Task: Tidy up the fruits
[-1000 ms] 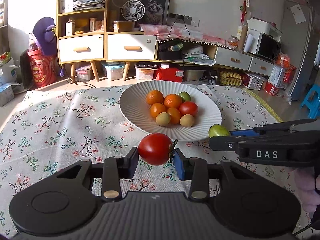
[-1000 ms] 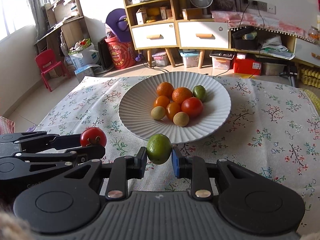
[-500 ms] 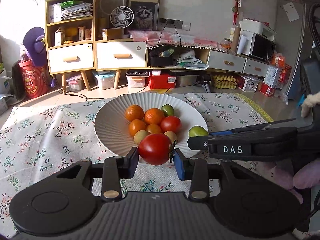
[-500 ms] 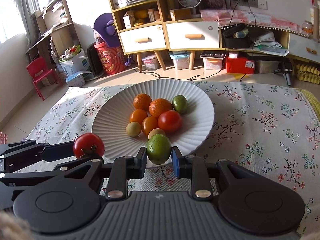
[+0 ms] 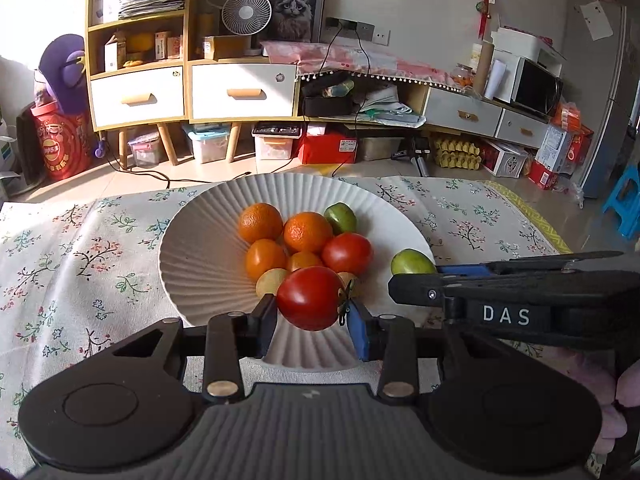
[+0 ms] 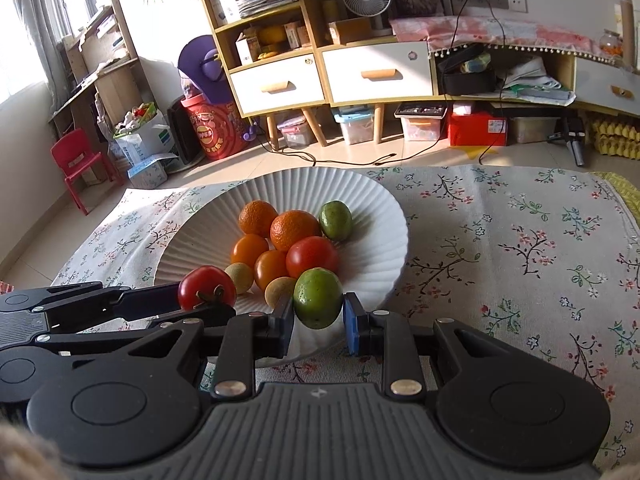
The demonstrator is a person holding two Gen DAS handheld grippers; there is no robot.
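Left wrist view, tomato [image 5: 310, 303] clamped over plate [image 5: 200, 248] rim (lime [image 6: 318, 298] likewise)

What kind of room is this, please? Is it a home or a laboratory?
Most likely a lived-in home, perhaps a living room: a wooden cabinet with a fan and a cat picture, a microwave, and a child's red chair.

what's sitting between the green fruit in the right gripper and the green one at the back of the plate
In the right wrist view, a red tomato lies on the plate between the held green fruit and the far green fruit.
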